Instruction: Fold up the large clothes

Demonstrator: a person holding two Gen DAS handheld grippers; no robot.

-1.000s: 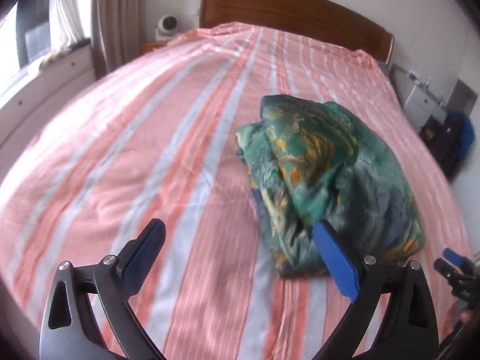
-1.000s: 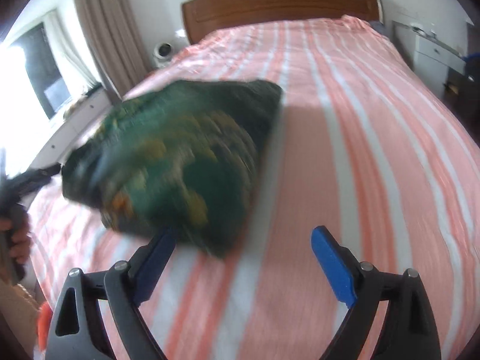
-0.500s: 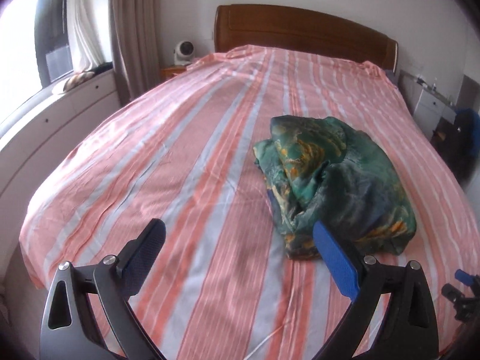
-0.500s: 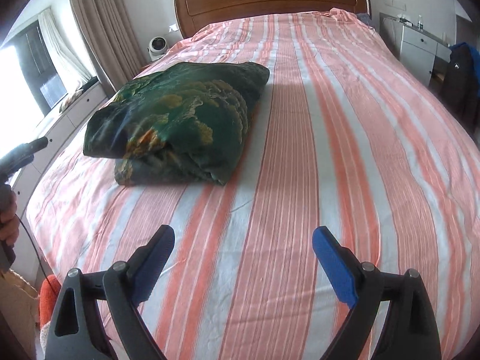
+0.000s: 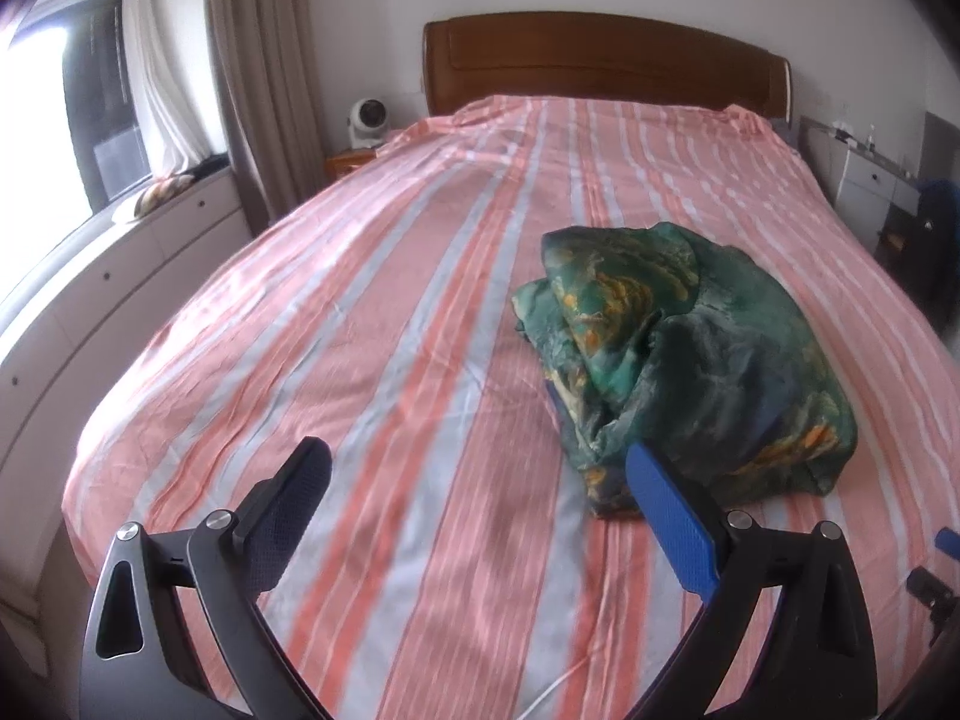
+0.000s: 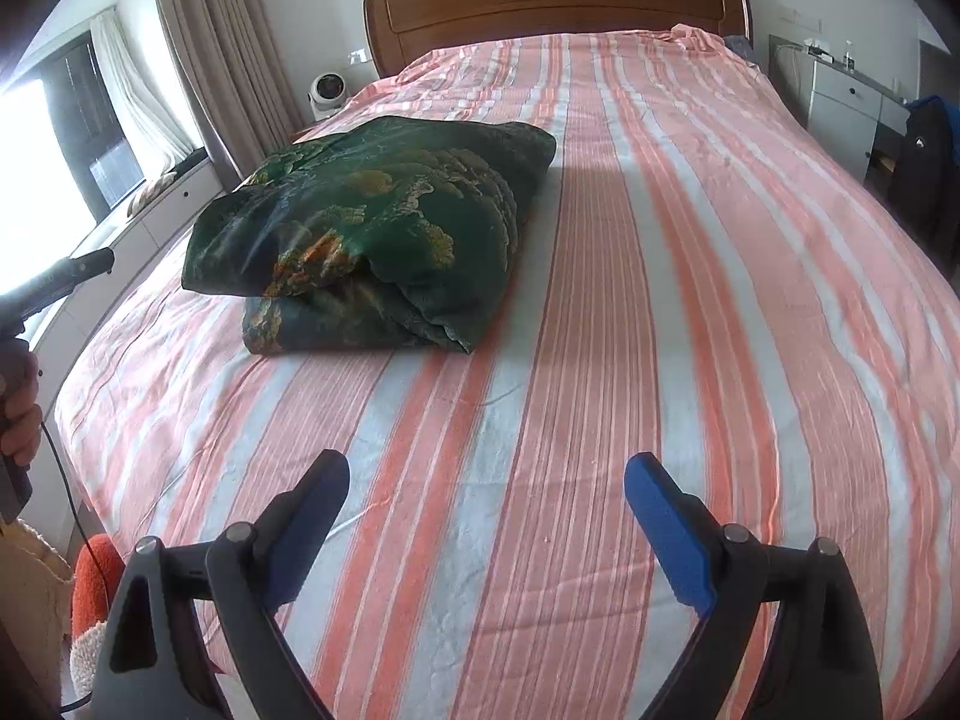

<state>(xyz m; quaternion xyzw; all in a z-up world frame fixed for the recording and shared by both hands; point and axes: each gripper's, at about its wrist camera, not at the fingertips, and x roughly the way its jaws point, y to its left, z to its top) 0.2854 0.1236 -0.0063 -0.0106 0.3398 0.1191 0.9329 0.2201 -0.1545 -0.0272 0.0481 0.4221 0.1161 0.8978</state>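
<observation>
A dark green garment (image 5: 684,354) with orange and yellow print lies folded into a thick bundle on the pink striped bed (image 5: 390,324). In the right wrist view the same garment (image 6: 372,228) sits left of centre, well beyond my fingers. My left gripper (image 5: 480,474) hangs open over the bed's near end, its right blue pad just in front of the bundle's near corner. Nothing lies between its fingers. My right gripper (image 6: 486,486) is open too, over bare sheet to the right of the bundle.
A wooden headboard (image 5: 600,66) closes the far end. White drawers (image 5: 90,276) and a window run along the left. A small fan (image 5: 366,120) stands by the curtain. A white desk (image 6: 852,96) and dark bag (image 6: 927,156) stand on the right. A hand (image 6: 18,414) grips the other tool's handle.
Both grippers drew back from the garment toward the foot of the bed. The bundle, blurred and close to the right gripper a second ago, now lies still on the sheet.
</observation>
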